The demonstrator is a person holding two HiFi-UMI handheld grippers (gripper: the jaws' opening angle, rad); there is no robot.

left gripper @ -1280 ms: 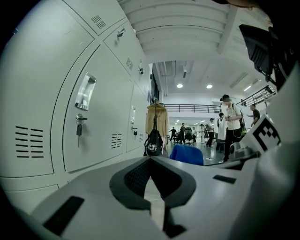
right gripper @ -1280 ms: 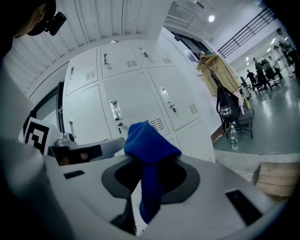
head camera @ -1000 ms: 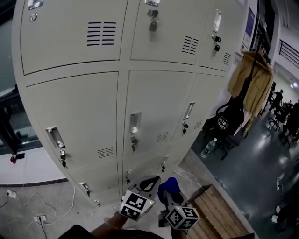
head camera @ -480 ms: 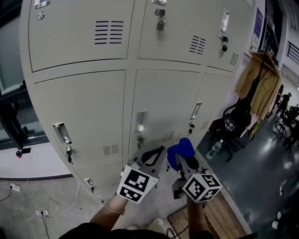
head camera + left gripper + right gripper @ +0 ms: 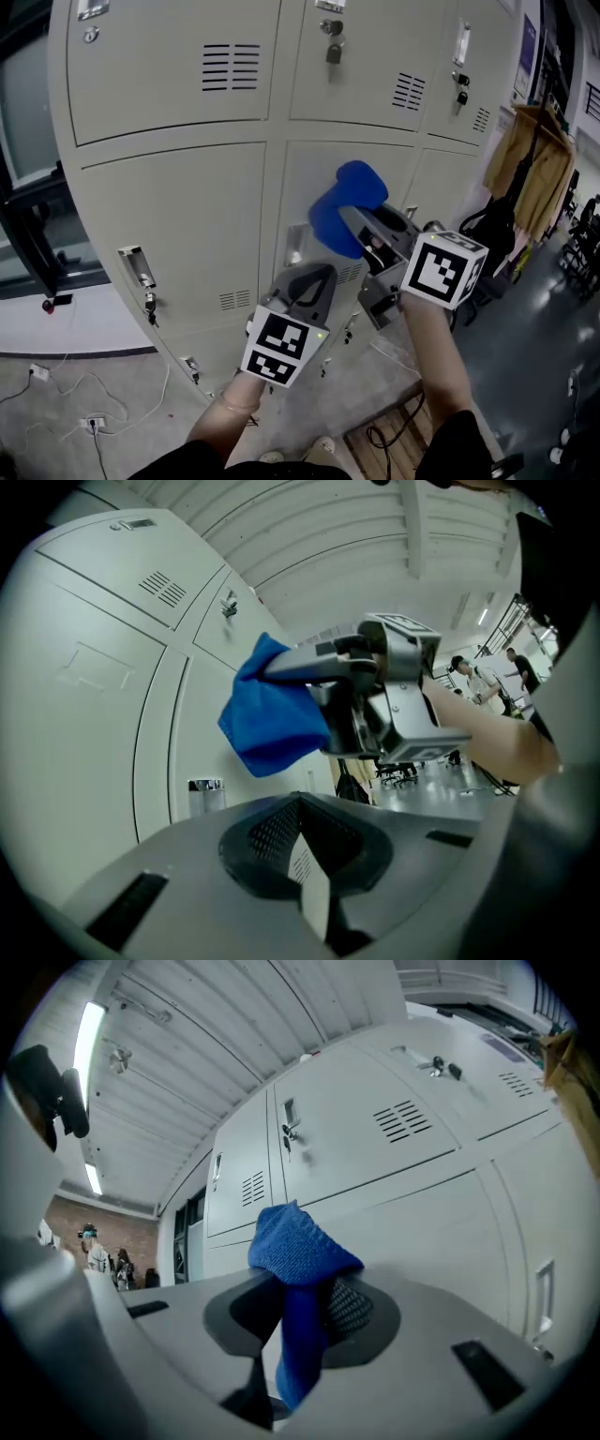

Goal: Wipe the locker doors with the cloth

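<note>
The cloth [image 5: 339, 208] was bunched up in the right gripper [image 5: 360, 223], fingers clenched on it with most of it poking out front. I'd guess that's so the loose bit meets the metal first. It sat up by the top edge of the middle door [image 5: 309, 164]; couldn't tell if it touched. The left gripper [image 5: 312, 278] hung lower, fingers pressed together on nothing, probably just kept out of the way. All the lockers [image 5: 169, 220] were closed, so no idea what's inside.
</note>
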